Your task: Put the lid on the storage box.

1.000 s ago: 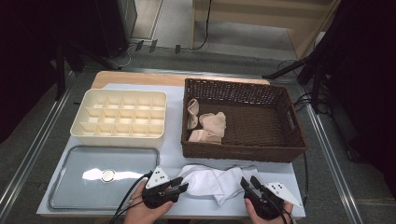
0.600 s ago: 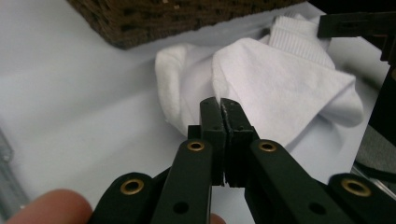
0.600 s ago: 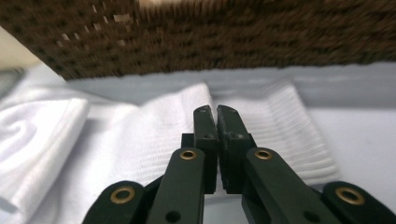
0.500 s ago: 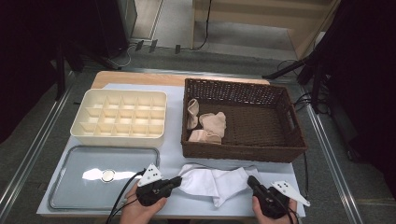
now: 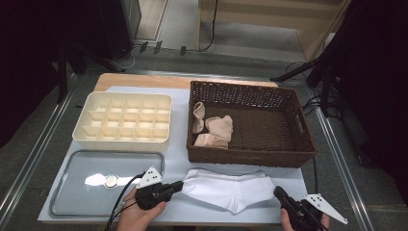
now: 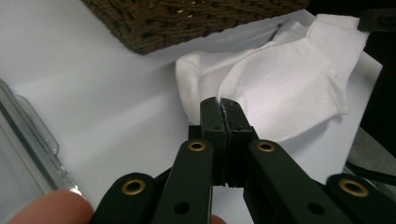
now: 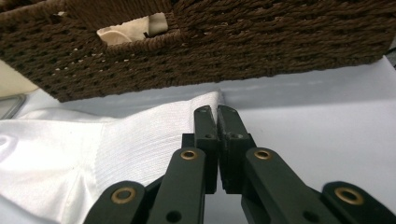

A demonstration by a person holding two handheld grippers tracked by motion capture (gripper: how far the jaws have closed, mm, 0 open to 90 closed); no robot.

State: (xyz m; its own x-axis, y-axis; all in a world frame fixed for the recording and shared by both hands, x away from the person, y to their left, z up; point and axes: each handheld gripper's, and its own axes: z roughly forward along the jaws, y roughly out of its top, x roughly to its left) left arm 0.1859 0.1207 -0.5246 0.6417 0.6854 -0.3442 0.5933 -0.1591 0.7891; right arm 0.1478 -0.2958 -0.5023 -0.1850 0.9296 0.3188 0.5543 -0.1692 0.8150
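The white socks (image 5: 228,190) lie flat on the tabletop (image 5: 178,163) between your two grippers, stretched out along its near edge. Your left gripper (image 5: 177,186) has its jaws pressed together, with the tips right at the left end of the socks; in the left gripper view the closed tips (image 6: 223,106) sit over the rounded toe edge of the socks (image 6: 280,93), but you cannot tell whether any fabric is caught between them. Your right gripper (image 5: 279,192) also has its jaws pressed together, with the tips just beside the ribbed cuff end; in the right gripper view the closed tips (image 7: 215,112) rest against the corner of that cuff (image 7: 159,130), and again it is unclear whether cloth is pinched.

Just beyond both grippers, past the socks, stands the brown wicker basket (image 5: 288,154), with its near wall close to the far edge of the socks. Inside it, toward its left end, lie some beige socks (image 5: 211,130). To the outer side of your left gripper lies a clear tray (image 5: 67,202) with a small round thing (image 5: 111,181) on it. Farther ahead of that gripper, beyond the tray, stands the cream divided box (image 5: 122,122), beside the basket.
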